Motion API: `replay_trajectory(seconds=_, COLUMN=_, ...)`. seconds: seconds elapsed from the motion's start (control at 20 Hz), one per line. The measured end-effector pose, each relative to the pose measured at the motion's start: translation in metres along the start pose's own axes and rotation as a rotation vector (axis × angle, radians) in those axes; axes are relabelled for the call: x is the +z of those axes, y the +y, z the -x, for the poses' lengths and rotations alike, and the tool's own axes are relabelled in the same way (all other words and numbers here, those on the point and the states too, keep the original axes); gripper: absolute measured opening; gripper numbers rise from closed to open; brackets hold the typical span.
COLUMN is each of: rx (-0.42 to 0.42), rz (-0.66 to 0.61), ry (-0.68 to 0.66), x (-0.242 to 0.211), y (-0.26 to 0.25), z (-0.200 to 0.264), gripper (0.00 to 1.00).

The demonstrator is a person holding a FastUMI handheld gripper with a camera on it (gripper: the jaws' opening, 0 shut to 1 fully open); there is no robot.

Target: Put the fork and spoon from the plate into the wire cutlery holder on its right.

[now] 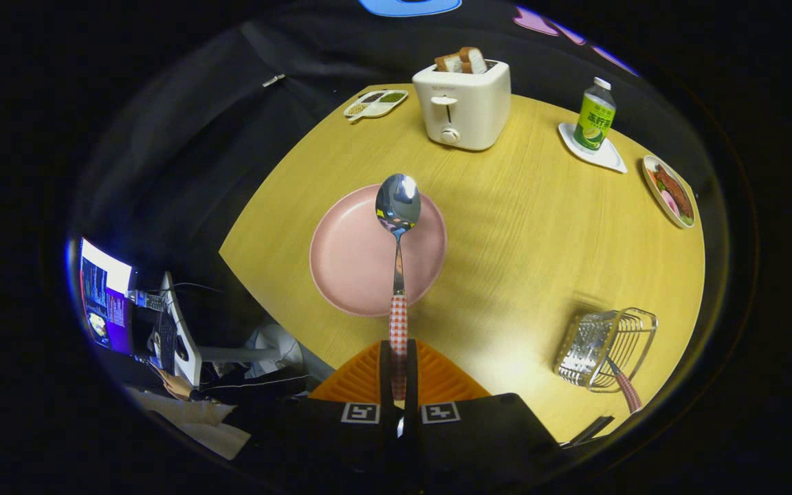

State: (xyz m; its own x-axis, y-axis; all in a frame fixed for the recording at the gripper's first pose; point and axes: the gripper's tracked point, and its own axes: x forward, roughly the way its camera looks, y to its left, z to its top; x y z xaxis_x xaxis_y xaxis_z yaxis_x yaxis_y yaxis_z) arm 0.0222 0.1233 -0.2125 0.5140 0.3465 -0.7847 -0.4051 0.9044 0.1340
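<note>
My gripper (399, 357) is shut on the red-and-white checked handle of a metal spoon (398, 206). The spoon points straight ahead, and its shiny bowl hangs above the pink plate (348, 254). The plate lies bare on the yellow wooden table, just beyond my fingers. To the right of the plate and nearer to me stands the wire cutlery holder (606, 347). A checked handle (626, 392) of another utensil sticks out of the holder toward me.
A white toaster (463, 103) with bread slices stands at the table's far side. A small divided dish (375, 104) lies left of it. A green bottle (595, 117) on a white coaster and a plate of food (669, 190) sit far right. A laptop (111, 302) stands beyond the table's left edge.
</note>
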Motion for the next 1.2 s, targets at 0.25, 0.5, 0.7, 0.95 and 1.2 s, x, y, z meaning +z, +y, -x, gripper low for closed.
replay_trajectory(seconds=0.25, rx=-0.016, rz=-0.093, ry=-0.047, x=0.001, y=-0.044, z=0.058, gripper=0.07)
replay_trajectory(seconds=0.5, rx=-0.031, rz=-0.16, ry=-0.06, x=0.001, y=-0.095, z=0.107, gripper=0.07)
replay_trajectory(seconds=0.7, rx=-0.058, rz=-0.13, ry=-0.005, x=-0.011, y=-0.137, z=0.137, gripper=0.07)
replay_trajectory(seconds=0.95, rx=-0.066, rz=-0.087, ry=0.127, x=-0.036, y=-0.173, z=0.152, gripper=0.07)
replay_trajectory(seconds=1.2, rx=-0.064, rz=0.005, ry=0.277, x=-0.054, y=-0.193, z=0.145, gripper=0.07)
